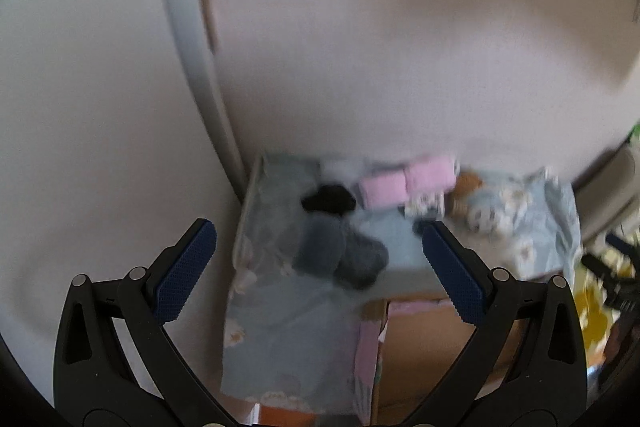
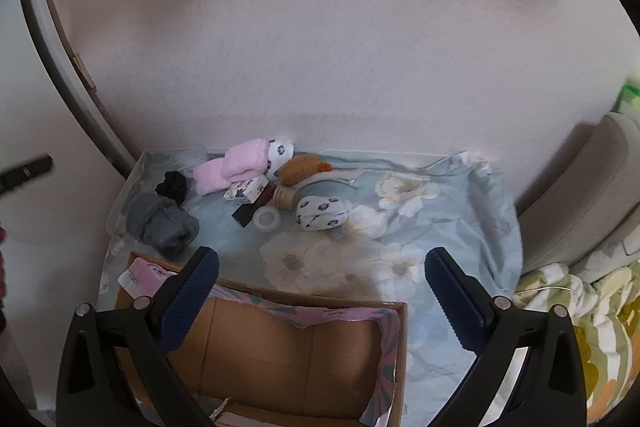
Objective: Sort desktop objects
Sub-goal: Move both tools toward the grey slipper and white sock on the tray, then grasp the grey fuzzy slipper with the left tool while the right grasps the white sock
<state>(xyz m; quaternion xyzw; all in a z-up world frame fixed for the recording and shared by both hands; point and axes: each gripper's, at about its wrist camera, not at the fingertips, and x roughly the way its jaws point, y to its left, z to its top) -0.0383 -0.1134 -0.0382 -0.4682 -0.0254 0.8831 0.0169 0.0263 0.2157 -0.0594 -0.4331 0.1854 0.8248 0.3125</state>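
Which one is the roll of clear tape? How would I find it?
Find the open cardboard box at the near edge of the flowery blue cloth. Look past it to the pile by the wall. The clear tape roll is the small see-through ring lying flat, between a black block and a white spotted bundle.

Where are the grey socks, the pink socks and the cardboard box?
grey socks (image 2: 162, 223), right wrist view, middle of the bundle.
pink socks (image 2: 232, 166), right wrist view, middle of the roll.
cardboard box (image 2: 280, 355), right wrist view, bare inner floor.
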